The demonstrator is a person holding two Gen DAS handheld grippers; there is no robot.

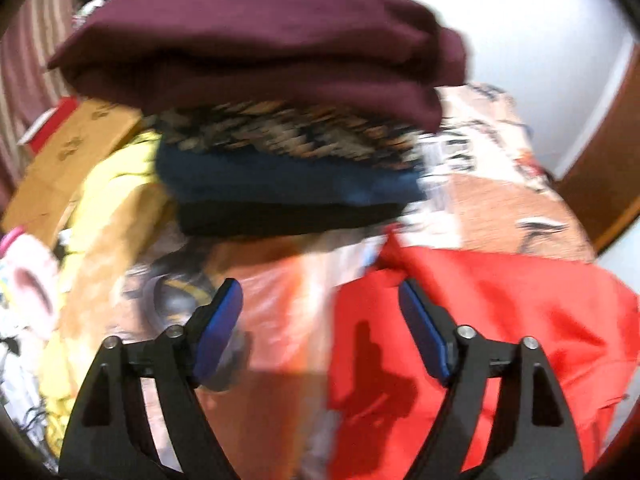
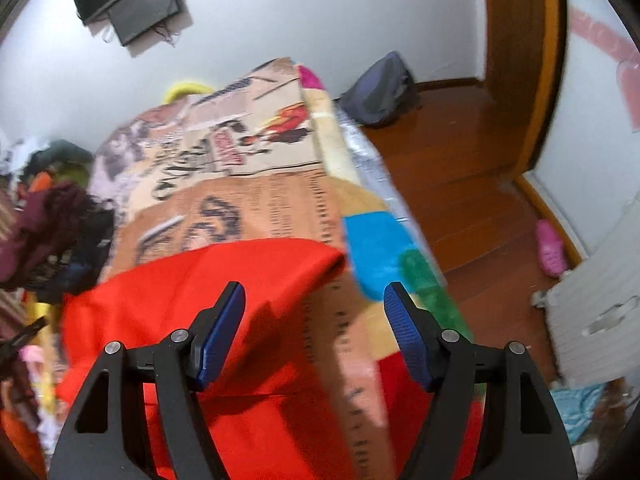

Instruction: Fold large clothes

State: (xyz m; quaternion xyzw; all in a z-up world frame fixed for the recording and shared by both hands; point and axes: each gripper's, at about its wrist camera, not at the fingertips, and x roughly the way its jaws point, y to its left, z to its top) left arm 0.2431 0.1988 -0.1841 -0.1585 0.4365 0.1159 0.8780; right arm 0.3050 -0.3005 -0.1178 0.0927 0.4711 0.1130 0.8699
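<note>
Left gripper [image 1: 320, 296] jaws apart, empty, over red garment [image 1: 480, 320] – right gripper [image 2: 314, 300] also spread, nothing held – folded stack [image 1: 260, 80] behind on bed blanket [image 2: 256, 200]

A bed [image 2: 256, 204] spread with a printed blanket [image 2: 276, 140] in tan, cream and bright colour blocks carries everything, with a wooden floor [image 2: 472, 184] beside it. A red garment [image 2: 240, 280] lies spread on the blanket, and a stack of folded clothes [image 1: 280, 128], maroon on top over patterned, blue and black layers, sits further along. Beside the stack lies something yellow [image 1: 116, 184], possibly another garment, though blur makes it hard to tell.
</note>
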